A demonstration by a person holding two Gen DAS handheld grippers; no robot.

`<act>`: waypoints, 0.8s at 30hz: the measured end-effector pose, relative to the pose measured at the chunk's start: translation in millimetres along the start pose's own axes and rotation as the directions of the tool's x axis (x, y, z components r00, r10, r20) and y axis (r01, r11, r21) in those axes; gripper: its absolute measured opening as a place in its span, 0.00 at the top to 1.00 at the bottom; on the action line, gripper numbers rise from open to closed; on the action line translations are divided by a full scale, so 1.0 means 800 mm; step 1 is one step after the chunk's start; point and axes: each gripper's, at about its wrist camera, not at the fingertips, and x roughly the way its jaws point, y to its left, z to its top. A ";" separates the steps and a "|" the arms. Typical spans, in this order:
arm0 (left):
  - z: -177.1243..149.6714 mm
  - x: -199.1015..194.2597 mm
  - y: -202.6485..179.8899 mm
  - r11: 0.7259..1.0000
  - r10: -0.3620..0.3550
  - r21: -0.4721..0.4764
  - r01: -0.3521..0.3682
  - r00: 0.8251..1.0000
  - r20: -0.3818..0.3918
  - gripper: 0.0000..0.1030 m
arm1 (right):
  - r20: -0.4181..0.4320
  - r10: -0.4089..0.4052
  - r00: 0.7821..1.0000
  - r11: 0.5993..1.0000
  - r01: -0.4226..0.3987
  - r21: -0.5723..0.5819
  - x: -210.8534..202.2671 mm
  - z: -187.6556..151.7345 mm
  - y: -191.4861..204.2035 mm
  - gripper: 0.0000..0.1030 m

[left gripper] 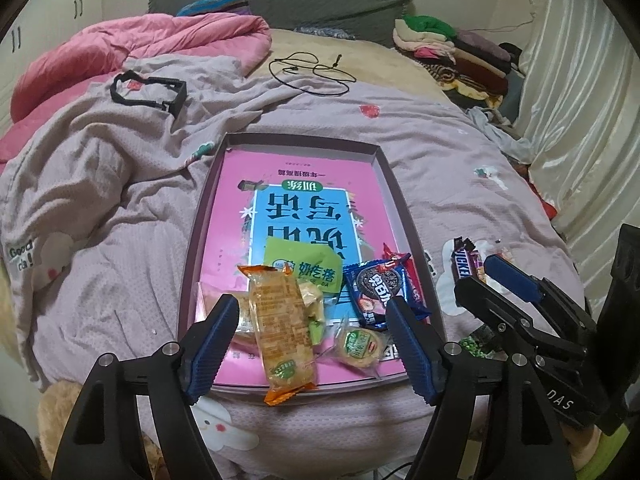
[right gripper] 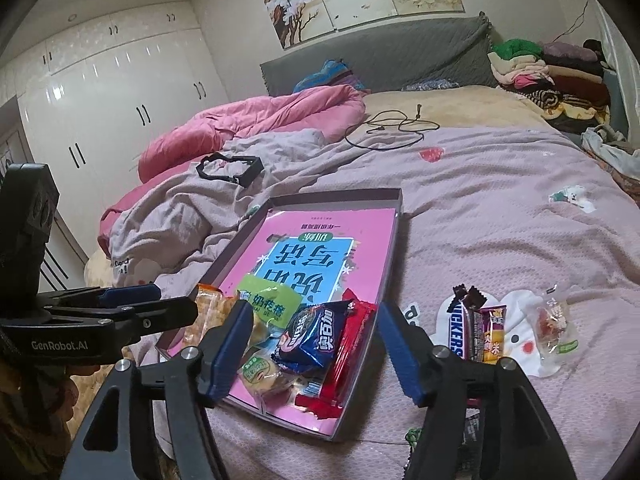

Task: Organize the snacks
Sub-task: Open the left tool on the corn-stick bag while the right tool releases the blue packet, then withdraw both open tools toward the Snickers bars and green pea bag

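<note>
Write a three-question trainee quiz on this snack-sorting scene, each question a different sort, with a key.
1. True or false: the Snickers bar lies inside the shallow box.
2. Multiple choice: the blue Oreo pack in the box rests against A) a red wrapper, B) the black cable, C) the pink quilt.
3. Fill in: both the left gripper and the right gripper are ____ and hold nothing.

Key: 1 false, it lies on the bedspread beside the box; 2 A; 3 open.
</note>
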 end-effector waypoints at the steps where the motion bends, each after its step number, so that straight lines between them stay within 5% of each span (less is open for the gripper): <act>1: 0.000 -0.001 -0.001 1.000 -0.001 0.002 0.001 1.000 0.001 0.25 | 0.004 0.000 1.000 1.000 0.000 -0.001 -0.002 0.000 0.000 0.37; 24: 0.004 -0.026 -0.033 0.998 -0.025 0.051 0.023 0.999 0.038 0.25 | 0.119 -0.053 0.992 0.999 0.053 0.005 -0.053 0.013 -0.026 0.31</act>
